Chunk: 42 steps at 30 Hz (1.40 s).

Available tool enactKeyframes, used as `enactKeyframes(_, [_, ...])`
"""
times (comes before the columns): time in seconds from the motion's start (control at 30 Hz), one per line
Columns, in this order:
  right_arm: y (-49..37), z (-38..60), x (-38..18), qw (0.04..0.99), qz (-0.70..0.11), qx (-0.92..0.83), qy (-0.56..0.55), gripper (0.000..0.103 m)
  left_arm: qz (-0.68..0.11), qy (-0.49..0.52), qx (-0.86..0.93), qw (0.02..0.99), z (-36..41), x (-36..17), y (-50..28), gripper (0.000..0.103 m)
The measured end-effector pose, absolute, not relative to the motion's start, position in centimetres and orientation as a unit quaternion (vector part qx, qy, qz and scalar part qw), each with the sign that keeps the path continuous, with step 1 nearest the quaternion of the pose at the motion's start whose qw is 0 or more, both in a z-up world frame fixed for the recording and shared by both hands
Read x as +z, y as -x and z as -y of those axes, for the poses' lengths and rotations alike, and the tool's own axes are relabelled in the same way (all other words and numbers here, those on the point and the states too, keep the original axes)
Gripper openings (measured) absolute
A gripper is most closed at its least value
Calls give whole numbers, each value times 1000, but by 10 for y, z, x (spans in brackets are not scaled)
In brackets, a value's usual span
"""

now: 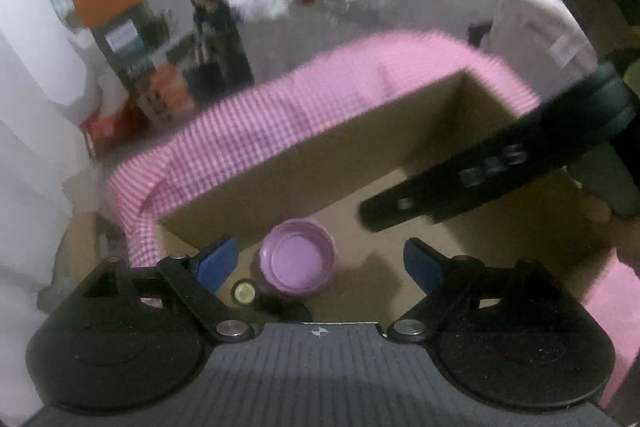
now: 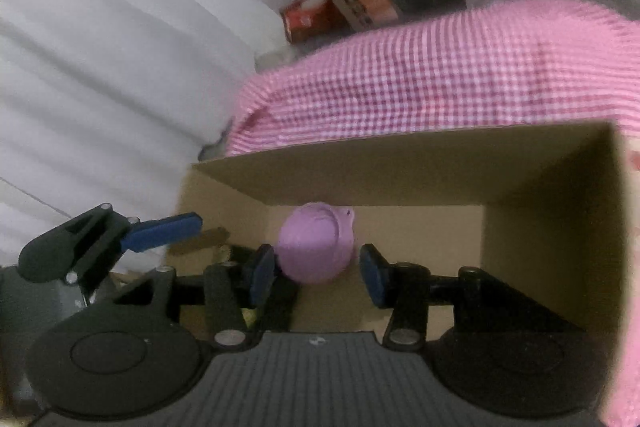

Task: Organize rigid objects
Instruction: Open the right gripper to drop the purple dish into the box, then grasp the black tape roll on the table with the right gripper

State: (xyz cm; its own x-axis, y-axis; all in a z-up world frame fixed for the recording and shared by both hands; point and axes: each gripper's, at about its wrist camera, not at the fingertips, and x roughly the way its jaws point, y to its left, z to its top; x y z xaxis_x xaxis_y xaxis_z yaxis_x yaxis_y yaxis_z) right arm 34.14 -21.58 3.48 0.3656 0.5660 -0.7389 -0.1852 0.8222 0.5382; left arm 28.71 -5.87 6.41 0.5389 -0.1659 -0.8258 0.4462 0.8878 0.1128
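Observation:
A purple round plastic cup (image 1: 298,263) lies on the floor of an open cardboard box (image 1: 320,155), hollow side toward the left wrist camera. My left gripper (image 1: 320,263) hangs over it, open, its blue pads wide apart and touching nothing. A small yellow-capped dark thing (image 1: 245,291) lies beside the cup. In the right wrist view the purple cup (image 2: 316,247) looks domed and rests deeper in the box (image 2: 400,167). My right gripper (image 2: 317,277) is open, with its pads on either side of the cup and clear of it. The right gripper (image 1: 384,215) also reaches in from the right.
The box stands on a pink checked cloth (image 1: 280,107) (image 2: 440,75) that covers the table. White fabric (image 2: 100,67) is at the left. One blue finger of my left gripper (image 2: 164,231) shows left of the box. Shelves and boxes stand on the floor behind.

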Motion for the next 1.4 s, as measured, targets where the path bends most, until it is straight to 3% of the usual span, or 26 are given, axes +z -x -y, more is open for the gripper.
enactKeyframes(0.23, [-230, 256, 95, 845, -421, 260, -204, 58, -370, -111, -197, 901, 36, 116, -194, 100])
enactKeyframes(0.37, [-160, 269, 109, 858, -382, 277, -201, 59, -346, -78, -203, 913, 20, 120, -137, 103])
enactKeyframes(0.7, [-56, 253, 65, 848, -384, 293, -217, 59, -379, -26, -163, 910, 0, 43, -54, 103])
enactKeyframes(1.0, [-71, 198, -6, 820, -463, 280, -187, 59, -450, -27, -139, 882, -1, -33, -57, 102])
enactKeyframes(1.17, [-91, 166, -35, 807, -497, 284, -148, 52, -463, -45, -135, 875, 6, -51, -67, 90])
enactKeyframes(1.23, [-98, 157, -45, 802, -507, 283, -137, 49, -470, -54, -137, 870, 9, -58, -67, 80])
enactKeyframes(1.4, [-108, 142, -55, 792, -524, 294, -114, 40, -478, -64, -147, 863, 17, -70, -66, 75])
